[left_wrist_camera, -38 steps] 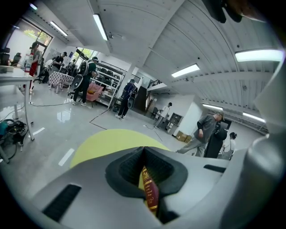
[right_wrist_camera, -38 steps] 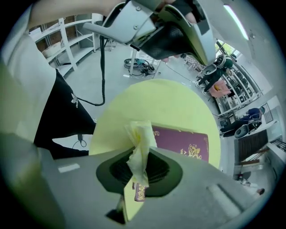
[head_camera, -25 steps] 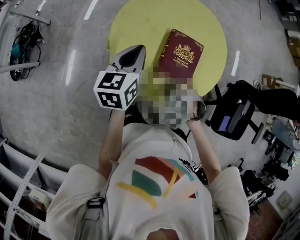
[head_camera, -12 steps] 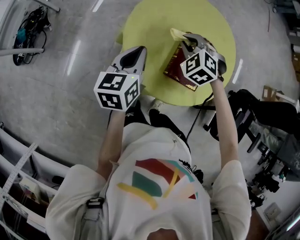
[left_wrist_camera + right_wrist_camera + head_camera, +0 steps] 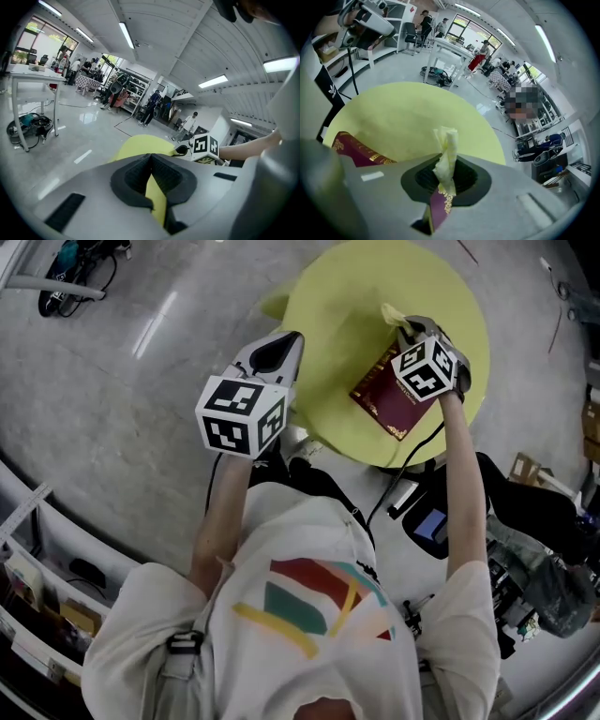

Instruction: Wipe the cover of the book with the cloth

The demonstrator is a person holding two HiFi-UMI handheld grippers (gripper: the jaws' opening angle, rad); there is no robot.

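Observation:
A dark red book (image 5: 382,401) with a gold crest lies on the round yellow-green table (image 5: 342,296), near its right front edge. My right gripper (image 5: 409,327) hangs over the book's far end, pointing steeply down and shut on a bunched pale yellow cloth (image 5: 391,313). In the right gripper view the cloth (image 5: 446,154) sticks up from between the closed jaws, with the book (image 5: 355,149) below at left. My left gripper (image 5: 284,341) is shut with nothing in it, above the table's left edge. In the left gripper view its jaws meet over the table (image 5: 138,142).
A black office chair (image 5: 448,514) stands on the floor just right of the table. Cables (image 5: 82,261) lie on the grey floor at far left. A rack (image 5: 36,563) runs along the lower left. People and white tables (image 5: 449,50) are far off.
My right gripper with the cloth has come out from in front of the person and moved over the book. The left gripper has shifted a little toward the table.

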